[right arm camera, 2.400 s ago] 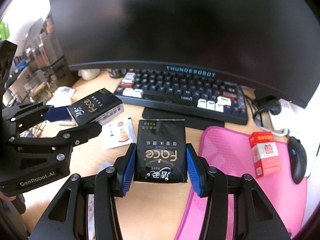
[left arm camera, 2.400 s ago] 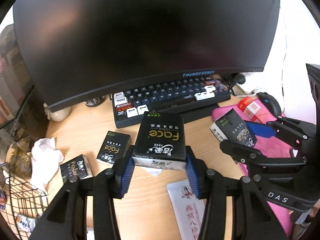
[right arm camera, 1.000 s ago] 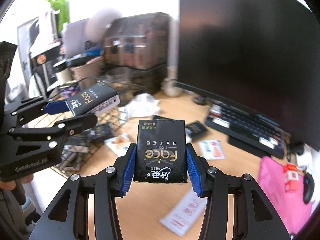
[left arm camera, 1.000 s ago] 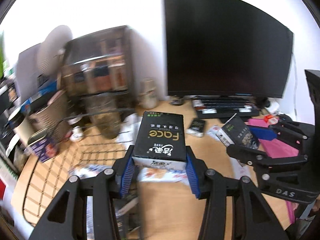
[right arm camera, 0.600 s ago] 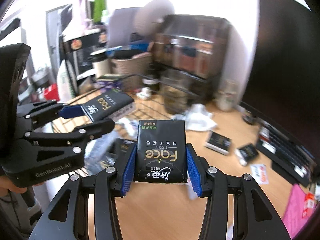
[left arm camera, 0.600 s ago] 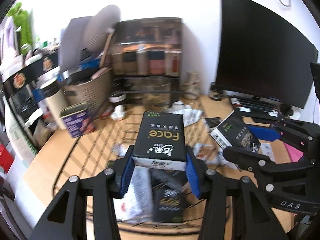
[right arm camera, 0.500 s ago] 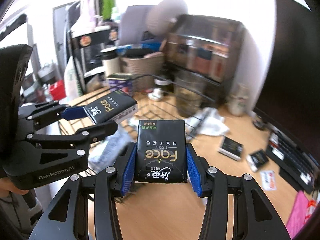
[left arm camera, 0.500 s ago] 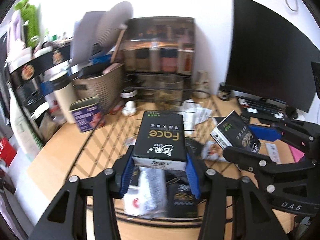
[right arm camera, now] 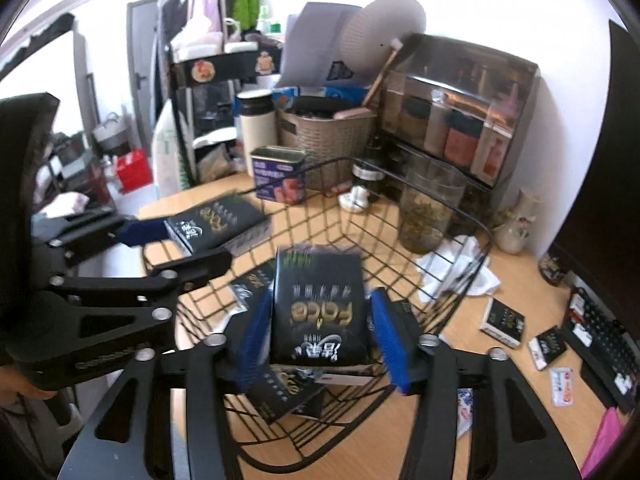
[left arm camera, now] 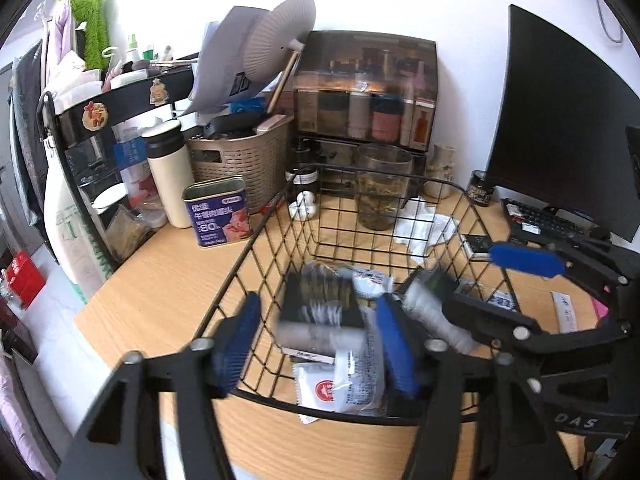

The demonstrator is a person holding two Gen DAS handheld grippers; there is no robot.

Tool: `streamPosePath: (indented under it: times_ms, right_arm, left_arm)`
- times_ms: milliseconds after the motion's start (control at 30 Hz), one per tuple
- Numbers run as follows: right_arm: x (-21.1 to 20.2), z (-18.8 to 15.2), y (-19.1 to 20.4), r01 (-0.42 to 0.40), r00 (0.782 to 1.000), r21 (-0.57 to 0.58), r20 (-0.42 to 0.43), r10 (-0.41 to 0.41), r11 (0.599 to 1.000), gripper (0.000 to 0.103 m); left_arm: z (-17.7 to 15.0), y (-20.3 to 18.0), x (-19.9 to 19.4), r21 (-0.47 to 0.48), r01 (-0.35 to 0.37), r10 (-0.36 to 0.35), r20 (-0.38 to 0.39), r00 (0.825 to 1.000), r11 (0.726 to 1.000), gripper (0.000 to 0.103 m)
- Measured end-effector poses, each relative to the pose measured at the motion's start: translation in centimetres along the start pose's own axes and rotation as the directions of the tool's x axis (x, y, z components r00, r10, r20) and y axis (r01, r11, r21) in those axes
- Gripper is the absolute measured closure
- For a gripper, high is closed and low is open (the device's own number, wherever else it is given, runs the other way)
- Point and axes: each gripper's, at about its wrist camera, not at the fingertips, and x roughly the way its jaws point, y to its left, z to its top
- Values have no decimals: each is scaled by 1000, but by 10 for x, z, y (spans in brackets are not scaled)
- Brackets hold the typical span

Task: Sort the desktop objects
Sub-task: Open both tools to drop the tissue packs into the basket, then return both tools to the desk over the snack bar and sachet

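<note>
Black "Face" tissue packs: two are seen in motion blur over the black wire basket (left arm camera: 256, 236), one (left arm camera: 320, 320) between the spread blue pads of the left gripper (left arm camera: 316, 344), one (right arm camera: 320, 308) between the spread pads of the right gripper (right arm camera: 320, 340). A gap is seen on both sides of each pack, so neither is gripped. Inside the basket, further black packs and a white sachet (left arm camera: 340, 384) are seen; their exact count cannot be told. Left of the basket rim, one blue luncheon-meat tin (left arm camera: 218, 216) stands close by on the wooden desk (left arm camera: 168, 272), with bare desk in front of it. Beyond the far rim, one glass jar (left arm camera: 382, 192) and crumpled white tissue (left arm camera: 424, 224) are noted. Right of the basket, two small black packs (right arm camera: 502, 322) lie apart on the desk, near the keyboard (right arm camera: 600, 340).
</note>
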Motion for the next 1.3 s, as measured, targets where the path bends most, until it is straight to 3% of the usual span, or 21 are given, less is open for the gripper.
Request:
streamPosePath:
  times_ms: [600, 967, 1300]
  right_arm:
    - [-19, -11, -30, 38, 999, 39, 7, -38, 999, 41]
    - [-44, -33, -80, 138, 990, 126, -1, -139, 982, 41]
    - [-74, -61, -129, 228, 973, 217, -23, -228, 949, 41]
  left_arm:
    - [11, -30, 6, 40, 87, -87, 10, 996, 995, 30]
    - [24, -87, 16, 123, 177, -179, 6, 984, 976, 30]
    - [31, -150, 19, 212, 258, -263, -3, 965, 943, 30]
